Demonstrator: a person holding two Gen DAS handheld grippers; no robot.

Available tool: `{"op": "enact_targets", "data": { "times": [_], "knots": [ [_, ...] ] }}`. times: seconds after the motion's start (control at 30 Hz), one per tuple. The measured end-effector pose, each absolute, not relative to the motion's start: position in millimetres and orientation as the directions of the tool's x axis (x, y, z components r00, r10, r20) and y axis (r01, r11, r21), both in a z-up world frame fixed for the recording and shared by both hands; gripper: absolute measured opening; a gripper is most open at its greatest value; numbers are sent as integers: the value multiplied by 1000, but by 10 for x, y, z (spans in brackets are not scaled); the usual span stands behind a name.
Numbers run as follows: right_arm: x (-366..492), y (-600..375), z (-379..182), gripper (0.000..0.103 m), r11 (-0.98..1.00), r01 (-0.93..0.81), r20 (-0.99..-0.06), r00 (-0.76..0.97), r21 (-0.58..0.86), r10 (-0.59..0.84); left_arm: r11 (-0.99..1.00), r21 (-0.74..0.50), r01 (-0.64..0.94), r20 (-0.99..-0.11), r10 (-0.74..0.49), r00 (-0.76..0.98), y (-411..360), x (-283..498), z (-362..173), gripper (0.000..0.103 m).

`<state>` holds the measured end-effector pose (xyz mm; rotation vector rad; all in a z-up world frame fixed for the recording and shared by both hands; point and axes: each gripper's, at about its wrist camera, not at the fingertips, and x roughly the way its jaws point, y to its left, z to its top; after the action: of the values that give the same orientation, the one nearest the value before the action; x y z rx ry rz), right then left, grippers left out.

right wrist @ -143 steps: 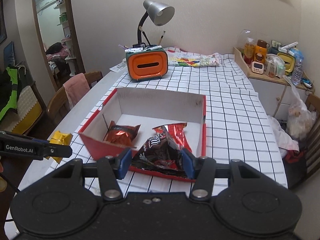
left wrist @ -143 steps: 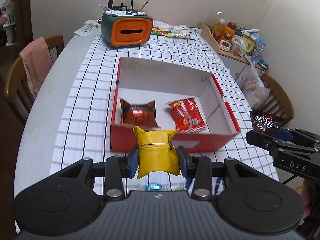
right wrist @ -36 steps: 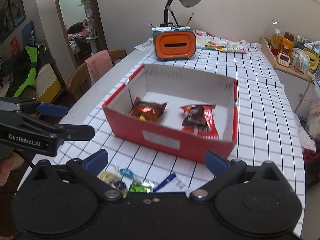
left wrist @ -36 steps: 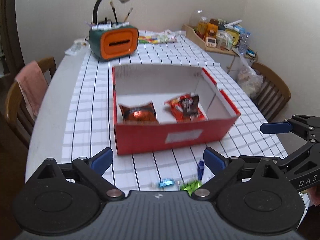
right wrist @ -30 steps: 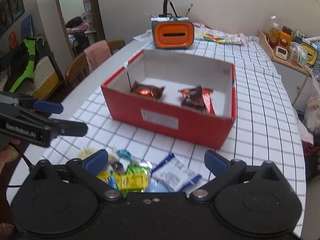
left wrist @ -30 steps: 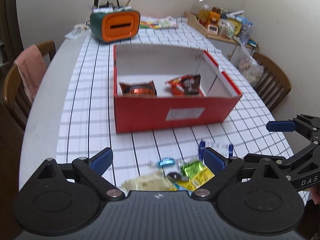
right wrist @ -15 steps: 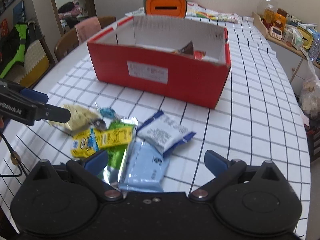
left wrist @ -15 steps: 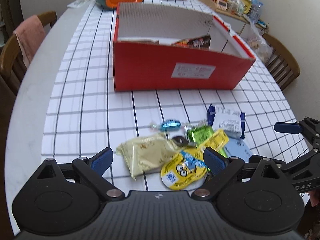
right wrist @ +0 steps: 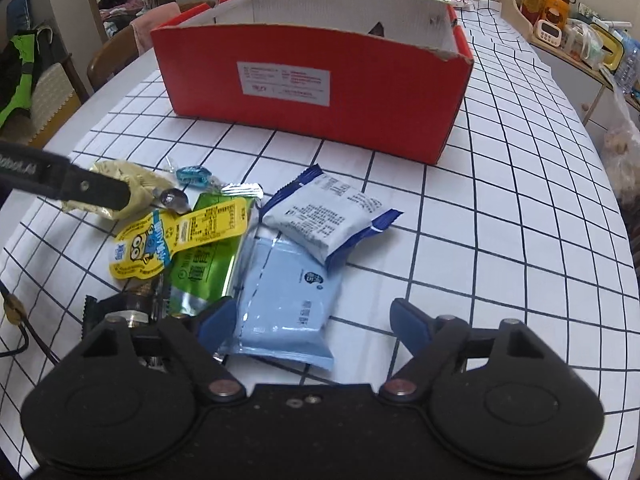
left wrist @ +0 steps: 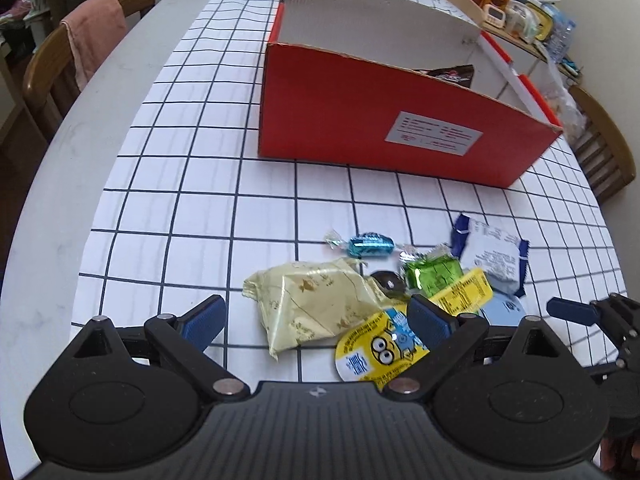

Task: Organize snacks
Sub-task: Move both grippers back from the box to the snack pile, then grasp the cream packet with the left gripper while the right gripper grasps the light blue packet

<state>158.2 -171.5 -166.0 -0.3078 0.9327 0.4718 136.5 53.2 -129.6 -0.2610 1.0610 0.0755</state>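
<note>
Now, step in hand: both my grippers are low over the loose snack pile on the surface, choosing the next pick for the red box (left wrist: pixel 384 120).
Red box: one, well beyond my jaws, open-topped, one dark packet showing inside.
Left gripper (left wrist: pixel 316 320): jaws wide apart, holding nothing; one cream packet (left wrist: pixel 312 304) lies between them.
Right gripper (right wrist: pixel 312 320): jaws have just been closing, not yet pressing; one light-blue packet (right wrist: pixel 284 300) lies between them.
Next move: I judge each must settle lower and close squarely on its packet without dragging neighbours.
Other snacks ahead of the jaws: one white-and-blue packet (right wrist: pixel 328 220), one green packet (right wrist: pixel 204 272), one yellow cartoon pouch (right wrist: pixel 176 240), one blue-wrapped candy (left wrist: pixel 368 246).
</note>
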Motion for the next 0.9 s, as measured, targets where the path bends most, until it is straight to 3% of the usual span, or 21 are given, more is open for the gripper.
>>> {"op": "enact_targets", "data": {
  "times": [0.33, 0.53, 0.67, 0.9],
  "knots": [
    [1632, -1744, -1708, 73, 841, -531, -835, 505, -102, 219, 930, -241, -278, -892, -100, 440, 716, 1540, -1421, 96],
    [1638, -1698, -1711, 63, 832, -544, -833, 505, -103, 227, 929, -248, -275, -904, -120, 410, 720, 1587, -1487, 83],
    [1623, -1703, -1722, 56, 828, -554, -840, 488, -88, 237, 934, -246, -260, -916, -136, 377, 699, 1581, -1539, 66],
    [1601, -1731, -1689, 49, 835, -546, -841, 482, -66, 248, 933, -257, -253, -915, -151, 375, 738, 1467, -1535, 58]
  ]
}}
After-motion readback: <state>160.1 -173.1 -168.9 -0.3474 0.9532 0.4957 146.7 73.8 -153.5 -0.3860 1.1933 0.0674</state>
